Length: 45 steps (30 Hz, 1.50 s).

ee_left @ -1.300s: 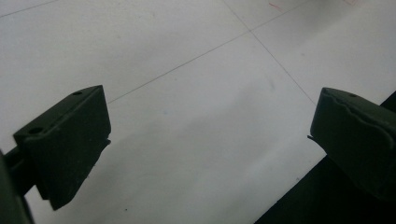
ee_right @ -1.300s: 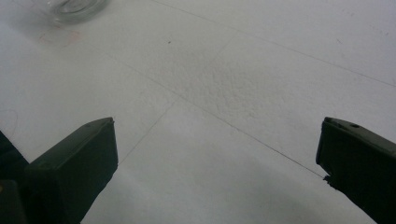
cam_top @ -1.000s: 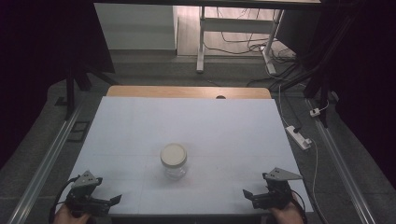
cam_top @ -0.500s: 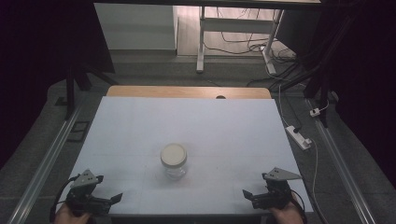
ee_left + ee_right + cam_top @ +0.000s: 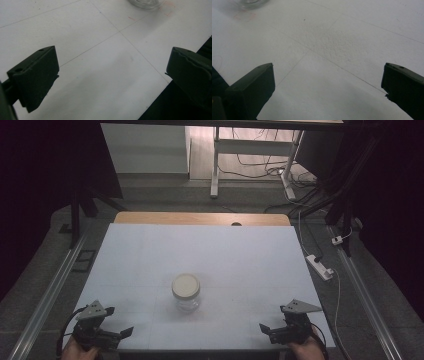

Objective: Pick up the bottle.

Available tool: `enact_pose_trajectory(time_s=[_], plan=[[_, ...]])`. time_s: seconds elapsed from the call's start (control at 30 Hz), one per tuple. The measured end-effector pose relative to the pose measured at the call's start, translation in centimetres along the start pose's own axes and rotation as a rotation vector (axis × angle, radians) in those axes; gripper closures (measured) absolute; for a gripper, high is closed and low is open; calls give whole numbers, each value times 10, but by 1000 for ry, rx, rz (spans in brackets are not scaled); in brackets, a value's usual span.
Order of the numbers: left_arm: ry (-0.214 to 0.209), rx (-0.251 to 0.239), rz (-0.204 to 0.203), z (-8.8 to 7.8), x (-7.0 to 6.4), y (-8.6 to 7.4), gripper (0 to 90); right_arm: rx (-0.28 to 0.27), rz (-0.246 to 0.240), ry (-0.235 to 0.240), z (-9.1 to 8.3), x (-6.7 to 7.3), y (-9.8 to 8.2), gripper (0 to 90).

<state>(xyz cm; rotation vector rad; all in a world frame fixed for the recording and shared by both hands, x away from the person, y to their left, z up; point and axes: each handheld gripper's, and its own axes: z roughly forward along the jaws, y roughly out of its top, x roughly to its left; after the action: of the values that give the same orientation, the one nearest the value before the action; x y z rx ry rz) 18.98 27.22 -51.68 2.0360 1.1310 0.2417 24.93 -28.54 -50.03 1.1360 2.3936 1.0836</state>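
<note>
A wide white sheet-covered table (image 5: 240, 255) with a strip of bare light wood along its far edge takes up the middle of the high view, faint fold lines crossing its surface. A small clear glass jar with a cream-coloured round lid (image 5: 186, 291) stands upright on it, a little nearer than the centre and between the two tools, well apart from both; its glass base also shows at the top edge of the left gripper view (image 5: 145, 3) and at the top left corner of the right gripper view (image 5: 250, 3).

The left gripper (image 5: 107, 334), black with a grey three-cornered plate on top, is held low at the near left corner of the table, pointing inward to the right, its jaws spread wide apart over bare sheet with nothing between them. The right gripper (image 5: 272, 332), of the same build, sits at the near right corner and points inward to the left, jaws likewise wide apart and empty. Each hangs close to the table's near edge, with bare sheet between it and the jar.
</note>
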Motion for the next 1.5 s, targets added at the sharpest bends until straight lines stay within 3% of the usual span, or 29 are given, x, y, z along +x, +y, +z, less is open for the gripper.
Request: enact_pose_trajectory(time_s=[0.7, 0.9, 1.17, 1.5], plan=[[-45, -20, 71, 13, -5, 18, 0, 13, 1, 6, 1, -1, 0, 0], [-93, -34, 108, 24, -5, 23, 0, 16, 3, 9, 2, -1, 1, 0], [-112, -60, 120, 33, -4, 32, 0, 19, 8, 13, 2, -1, 1, 0], [-143, -44, 140, 51, -13, 50, 0, 25, 8, 12, 3, -1, 1, 0]])
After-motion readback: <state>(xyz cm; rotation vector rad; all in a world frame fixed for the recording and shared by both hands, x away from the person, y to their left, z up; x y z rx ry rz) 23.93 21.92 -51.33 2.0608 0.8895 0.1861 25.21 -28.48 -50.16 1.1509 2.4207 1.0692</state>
